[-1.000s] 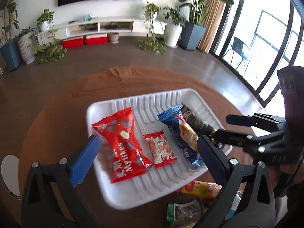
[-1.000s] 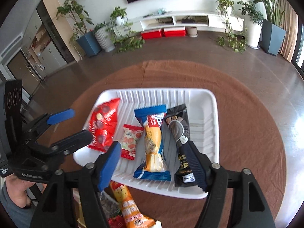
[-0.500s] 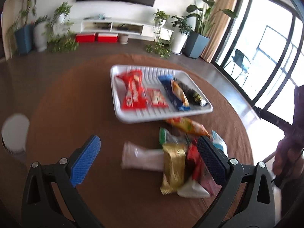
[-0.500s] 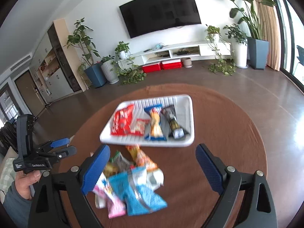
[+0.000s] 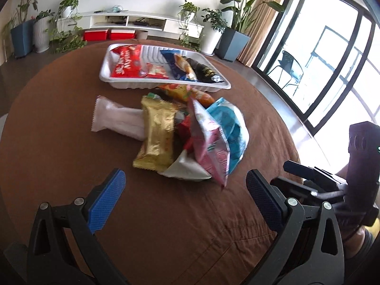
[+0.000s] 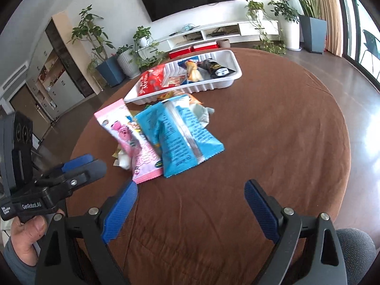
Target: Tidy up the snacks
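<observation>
A bright living room with potted plants and a wall television lies behind a round table [image 6: 273,142] under a brown cloth. On the near side of the white tray [image 6: 234,58], which already holds four packets, lies a loose heap of snacks. The blue packet [image 6: 182,135] lies topmost beside the pink packet [image 6: 133,140], with the gold packet [image 5: 158,135] and the white packet [image 5: 116,118] beyond. These look light, crinkly and slippery, puffed with air; a crimped end seal seems the safest hold. The left gripper [image 5: 185,201] and the right gripper [image 6: 192,209] hang spread wide and empty, short of the heap.
</observation>
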The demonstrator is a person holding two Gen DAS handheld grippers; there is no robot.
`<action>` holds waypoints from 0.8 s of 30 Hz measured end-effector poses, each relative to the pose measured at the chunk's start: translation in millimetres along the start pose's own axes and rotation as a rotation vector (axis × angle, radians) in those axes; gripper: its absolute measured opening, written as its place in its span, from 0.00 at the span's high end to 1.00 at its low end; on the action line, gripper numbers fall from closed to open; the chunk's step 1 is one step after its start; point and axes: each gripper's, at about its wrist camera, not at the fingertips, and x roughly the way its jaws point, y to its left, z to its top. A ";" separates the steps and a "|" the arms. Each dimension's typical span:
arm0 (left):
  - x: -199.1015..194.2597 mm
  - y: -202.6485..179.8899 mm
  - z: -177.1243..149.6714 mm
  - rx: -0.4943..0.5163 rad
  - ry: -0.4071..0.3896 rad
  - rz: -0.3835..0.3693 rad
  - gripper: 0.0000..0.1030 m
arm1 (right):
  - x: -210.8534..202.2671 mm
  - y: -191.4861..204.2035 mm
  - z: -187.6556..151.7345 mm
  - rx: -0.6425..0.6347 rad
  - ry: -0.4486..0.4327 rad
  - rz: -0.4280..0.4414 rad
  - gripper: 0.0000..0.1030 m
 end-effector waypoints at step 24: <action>48.0 -7.1 41.8 0.017 0.000 -0.062 0.55 | 4.1 -8.3 5.9 -0.008 0.008 -0.097 0.29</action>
